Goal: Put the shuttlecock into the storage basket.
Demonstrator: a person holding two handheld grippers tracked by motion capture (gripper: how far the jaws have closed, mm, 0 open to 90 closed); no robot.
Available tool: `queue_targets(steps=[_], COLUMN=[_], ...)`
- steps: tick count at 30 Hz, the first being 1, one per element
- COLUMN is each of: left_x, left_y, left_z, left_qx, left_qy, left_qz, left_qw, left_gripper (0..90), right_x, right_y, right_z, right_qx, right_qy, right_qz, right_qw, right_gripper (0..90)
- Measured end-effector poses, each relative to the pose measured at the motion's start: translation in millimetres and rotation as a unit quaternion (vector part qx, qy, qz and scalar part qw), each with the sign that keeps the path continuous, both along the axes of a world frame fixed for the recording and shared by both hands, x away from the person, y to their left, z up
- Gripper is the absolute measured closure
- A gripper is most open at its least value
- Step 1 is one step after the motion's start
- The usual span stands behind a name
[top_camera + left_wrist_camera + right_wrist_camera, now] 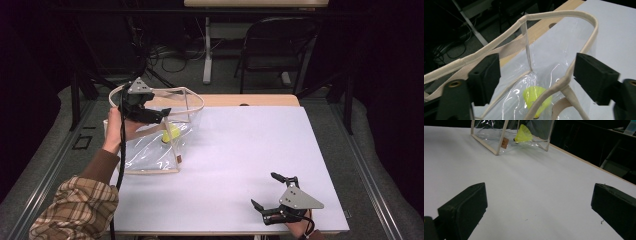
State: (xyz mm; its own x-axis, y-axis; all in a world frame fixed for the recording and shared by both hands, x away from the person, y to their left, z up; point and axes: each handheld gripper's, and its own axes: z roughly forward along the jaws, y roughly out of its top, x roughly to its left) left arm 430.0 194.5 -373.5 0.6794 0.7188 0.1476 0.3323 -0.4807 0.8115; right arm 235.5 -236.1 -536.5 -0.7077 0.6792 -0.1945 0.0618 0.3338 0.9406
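A clear plastic tote bag (150, 150) with cream fabric trim stands at the left of the white tabletop (240, 150). Inside it lies a yellow shuttlecock (170, 134), seen through the plastic in the left gripper view (536, 97) and the right gripper view (523, 134). My left gripper (162, 114) hovers over the bag's open top. Its jaws stand wide apart with the cream rim (564, 80) running between them, untouched by the pads. My right gripper (264, 189) rests low near the table's front right edge, open and holding nothing (536, 205).
A strip of the wooden desk (250, 100) shows behind the white surface. Beyond it stand a dark folding chair (275, 45) and a white table leg (207, 50), with cables on the floor. A small brown tag (504, 143) hangs on the bag's near corner.
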Motion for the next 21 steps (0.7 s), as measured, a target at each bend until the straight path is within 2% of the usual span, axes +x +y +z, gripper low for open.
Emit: queue_targets(steps=[11, 21], left_x=[-18.4, -32.7], left_y=[3.1, 4.0], left_z=[-3.6, -9.2], left_qx=[-0.015, -0.015], left_qy=[-0.018, -0.024], left_qz=[0.007, 0.004], left_qw=[0.9997, 0.9996], left_gripper=[2.9, 0.1], right_x=[0.1, -0.3], right_y=[-1.7, -1.8], right_z=[-0.7, -0.5], right_qx=[0.005, 0.006], right_qy=[0.004, 0.004], right_qz=[-0.001, -0.001], right_qw=[1.0000, 1.0000], right_gripper=[0.2, 0.2])
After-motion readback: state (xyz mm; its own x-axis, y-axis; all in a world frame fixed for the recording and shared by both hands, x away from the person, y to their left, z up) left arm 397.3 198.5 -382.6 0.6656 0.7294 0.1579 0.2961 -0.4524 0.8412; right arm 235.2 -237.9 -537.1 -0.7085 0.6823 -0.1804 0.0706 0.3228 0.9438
